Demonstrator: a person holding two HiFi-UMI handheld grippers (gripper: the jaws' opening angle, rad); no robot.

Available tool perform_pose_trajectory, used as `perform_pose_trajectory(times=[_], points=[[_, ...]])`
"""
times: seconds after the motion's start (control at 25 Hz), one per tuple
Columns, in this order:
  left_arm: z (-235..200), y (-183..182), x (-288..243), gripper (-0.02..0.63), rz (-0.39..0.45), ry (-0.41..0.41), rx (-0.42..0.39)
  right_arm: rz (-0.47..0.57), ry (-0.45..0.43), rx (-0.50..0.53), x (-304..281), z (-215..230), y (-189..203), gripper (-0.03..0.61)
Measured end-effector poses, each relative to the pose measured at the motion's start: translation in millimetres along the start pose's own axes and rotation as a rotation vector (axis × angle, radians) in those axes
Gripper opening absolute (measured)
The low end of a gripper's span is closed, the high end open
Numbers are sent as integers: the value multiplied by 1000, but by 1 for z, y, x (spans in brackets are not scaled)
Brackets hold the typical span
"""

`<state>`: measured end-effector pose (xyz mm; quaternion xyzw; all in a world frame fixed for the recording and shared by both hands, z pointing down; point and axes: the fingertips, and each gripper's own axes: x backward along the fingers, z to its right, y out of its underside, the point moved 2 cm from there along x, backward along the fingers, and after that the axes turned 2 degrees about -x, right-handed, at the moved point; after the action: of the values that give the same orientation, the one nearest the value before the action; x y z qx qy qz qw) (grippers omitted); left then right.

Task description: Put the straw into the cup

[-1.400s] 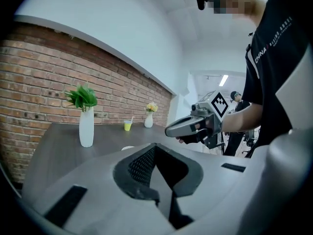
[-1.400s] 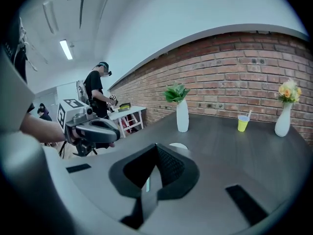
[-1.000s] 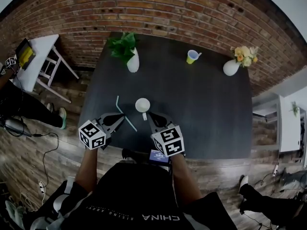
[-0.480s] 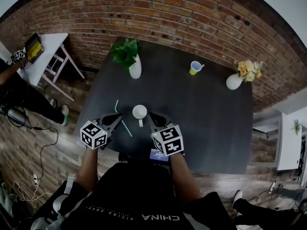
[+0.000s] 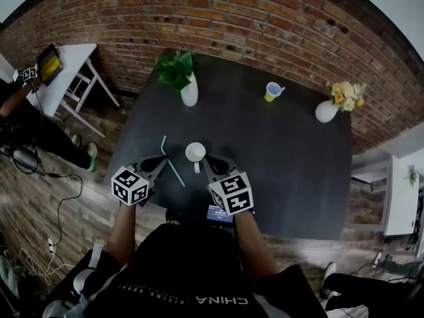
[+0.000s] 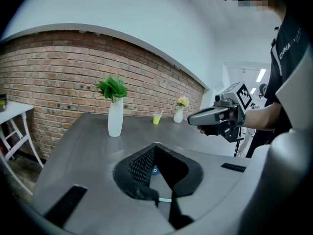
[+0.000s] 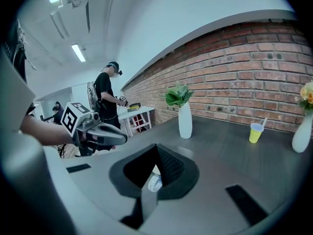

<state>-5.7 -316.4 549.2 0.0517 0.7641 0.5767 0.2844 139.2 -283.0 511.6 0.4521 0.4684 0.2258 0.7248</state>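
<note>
A white cup (image 5: pixel 195 152) stands upright on the dark table (image 5: pixel 278 158), near its front edge. A thin teal straw (image 5: pixel 171 161) lies flat just left of the cup, running diagonally. My left gripper (image 5: pixel 158 163) hovers over the straw's near end, and a short piece of straw (image 6: pixel 165 199) shows below its jaws. My right gripper (image 5: pixel 212 165) is just right of and behind the cup, and part of the cup (image 7: pixel 153 181) shows between its jaws. Both grippers (image 6: pixel 155 146) (image 7: pixel 156 146) have their tips together and hold nothing.
A white vase with green leaves (image 5: pixel 189 91) stands at the back left. A yellow cup with its own straw (image 5: pixel 271 92) and a white flower vase (image 5: pixel 326 110) stand at the back right. A white side table (image 5: pixel 66 61) and a person (image 7: pixel 106 97) are to the left.
The head view has shifted a little, so cup and straw sit slightly differently in frame. Both grippers stay at the table's front edge, with nothing taken hold of.
</note>
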Motion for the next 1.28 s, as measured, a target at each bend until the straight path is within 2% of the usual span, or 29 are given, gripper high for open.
perform_pose_trajectory(times=[0.16, 0.44, 0.6, 0.84, 1.12, 1.28], points=[[-11, 8, 0, 3, -26, -57, 31, -6, -14, 6, -3, -2, 1, 6], [-40, 44, -12, 3, -122, -242, 191, -19, -58, 27, -8, 2, 3, 6], [-44, 65, -28, 5, -185, -315, 262, -42, -106, 44, -16, 7, 4, 6], [-53, 98, -48, 98, -278, -446, 393, -67, -186, 83, -30, 16, 3, 6], [-63, 123, -55, 100, -376, -627, 486, -94, -259, 97, -37, 30, 9, 6], [-61, 124, -61, 98, -371, -691, 537, -109, -287, 93, -39, 42, 11, 6]])
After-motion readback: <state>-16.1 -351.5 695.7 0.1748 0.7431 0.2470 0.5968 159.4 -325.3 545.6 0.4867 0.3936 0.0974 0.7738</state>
